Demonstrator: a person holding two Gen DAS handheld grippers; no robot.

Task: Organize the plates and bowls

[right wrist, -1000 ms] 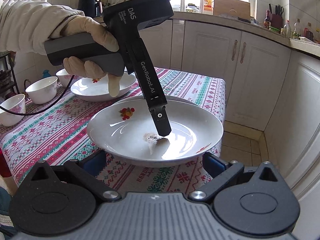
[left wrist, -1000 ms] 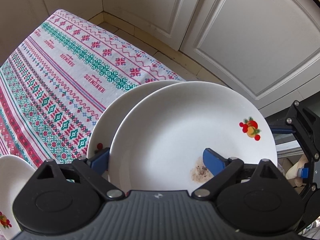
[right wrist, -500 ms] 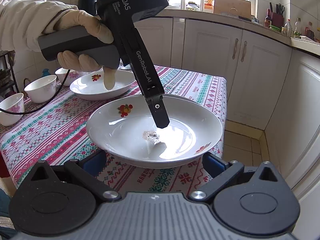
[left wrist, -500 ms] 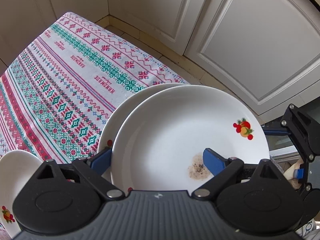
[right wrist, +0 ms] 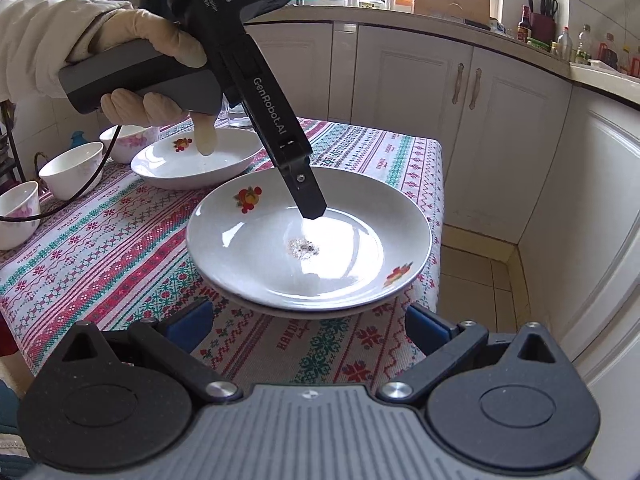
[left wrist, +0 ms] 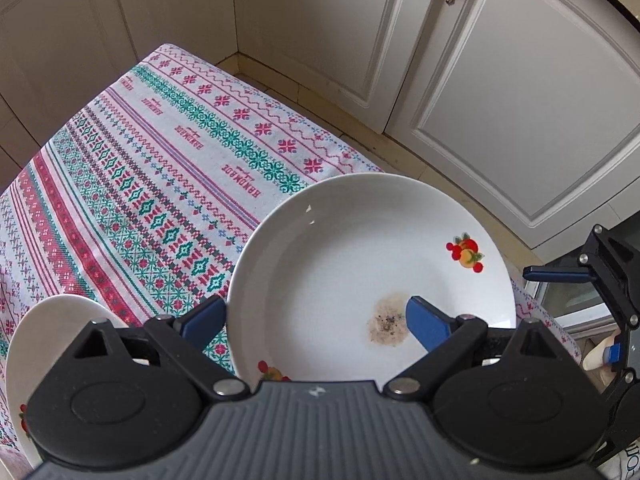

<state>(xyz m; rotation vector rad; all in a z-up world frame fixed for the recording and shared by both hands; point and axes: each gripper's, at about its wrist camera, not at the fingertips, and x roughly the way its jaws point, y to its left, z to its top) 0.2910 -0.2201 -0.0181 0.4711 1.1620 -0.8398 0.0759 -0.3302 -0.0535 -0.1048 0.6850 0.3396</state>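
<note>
A white plate with fruit prints and a brown stain (left wrist: 360,264) (right wrist: 308,240) rests stacked on a second plate (right wrist: 304,310), whose rim shows beneath it, near the table's corner. My left gripper (left wrist: 312,320) (right wrist: 308,204) straddles the top plate's rim, one finger (left wrist: 428,322) inside and one (left wrist: 202,316) outside, jaws wide apart and not gripping. My right gripper (right wrist: 306,322) is open and empty, just in front of the stack. Another fruit-print plate (right wrist: 196,160) (left wrist: 44,344) lies farther back on the table.
The table wears a red and green patterned cloth (right wrist: 100,240) (left wrist: 160,168). Three small bowls (right wrist: 72,168) stand at the far left. White cabinets (right wrist: 460,92) and tiled floor (right wrist: 480,272) border the table's corner. My right gripper shows in the left wrist view (left wrist: 608,272).
The top plate has come down and settled squarely on the lower plate. The left gripper has pulled up and back, its inner finger now off the stain.
</note>
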